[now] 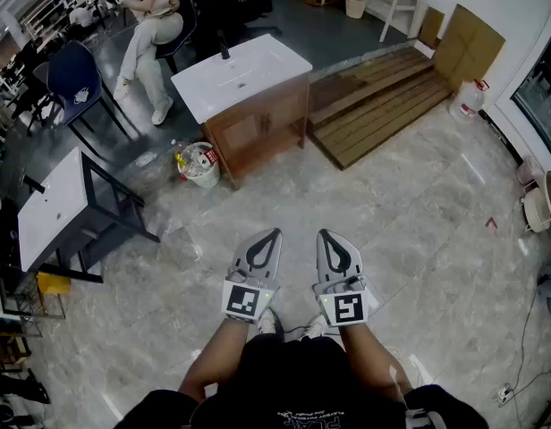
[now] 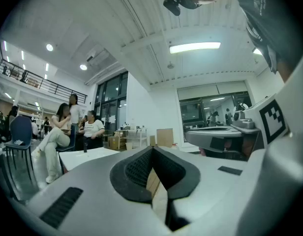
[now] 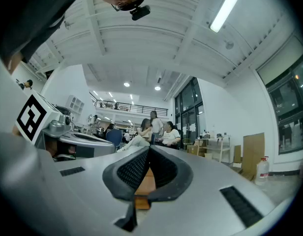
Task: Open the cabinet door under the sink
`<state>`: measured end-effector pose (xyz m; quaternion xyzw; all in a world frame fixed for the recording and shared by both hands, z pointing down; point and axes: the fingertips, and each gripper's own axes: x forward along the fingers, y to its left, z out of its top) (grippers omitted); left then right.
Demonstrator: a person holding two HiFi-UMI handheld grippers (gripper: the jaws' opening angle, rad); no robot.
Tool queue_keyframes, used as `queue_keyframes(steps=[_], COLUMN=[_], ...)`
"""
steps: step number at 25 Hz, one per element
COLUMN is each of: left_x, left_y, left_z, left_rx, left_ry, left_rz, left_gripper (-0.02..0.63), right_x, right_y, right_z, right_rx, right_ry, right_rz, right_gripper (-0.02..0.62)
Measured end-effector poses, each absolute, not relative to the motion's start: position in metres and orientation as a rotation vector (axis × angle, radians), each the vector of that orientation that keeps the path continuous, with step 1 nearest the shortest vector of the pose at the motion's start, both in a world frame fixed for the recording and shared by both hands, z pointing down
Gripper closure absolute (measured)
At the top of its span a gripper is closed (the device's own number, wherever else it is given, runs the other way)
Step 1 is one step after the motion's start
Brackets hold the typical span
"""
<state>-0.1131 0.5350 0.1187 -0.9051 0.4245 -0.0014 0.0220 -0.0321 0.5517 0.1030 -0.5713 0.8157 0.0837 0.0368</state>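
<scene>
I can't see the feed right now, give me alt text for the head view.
The left gripper and right gripper are held side by side, shut and empty, over a marble floor, well short of the sink cabinet ahead. Its doors look closed; a small bin sits left of it, a wooden platform right of it.

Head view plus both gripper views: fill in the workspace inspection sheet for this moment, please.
Surface: pale marble-tile floor; no worktable, the person stands on it.
Job's things: wooden sink cabinet under a white basin; doors look shut; well ahead of both grippers.
Clutter: white bucket of rubbish beside the cabinet; wooden platform; second basin on a dark frame.
Grippers: left gripper and right gripper both shut, empty, side by side, touching nothing.
Cables: thin cable on the floor at right.
Surroundings: seated people, blue chair, cardboard sheet.
</scene>
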Motion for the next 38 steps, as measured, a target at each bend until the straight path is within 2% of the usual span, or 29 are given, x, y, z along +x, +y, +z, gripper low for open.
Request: queue_keyframes(steps=[22,30,38], left_x=[-0.195,-0.179,-0.126], left_y=[0.496,0.448,0.380], left_z=[0.132,0.143,0.138], left_rx=[-2.843,-2.846,-2.828], left_ry=[1.226,1.263,1.277], left_rz=[0.070,0.007,-0.006], left_gripper=[0.584,0.584,0.584], right_x=[-0.103,-0.095,-0.054], right_y=[0.524,0.465,0.398], right_z=[0.114,0.121,0.123], right_rx=[-1.793,-1.710,-1.620], right_ry=[2.502,2.558,2.547], right_rz=[0.242,0.233,0.223], right_gripper=[0.572,0.572,0.574])
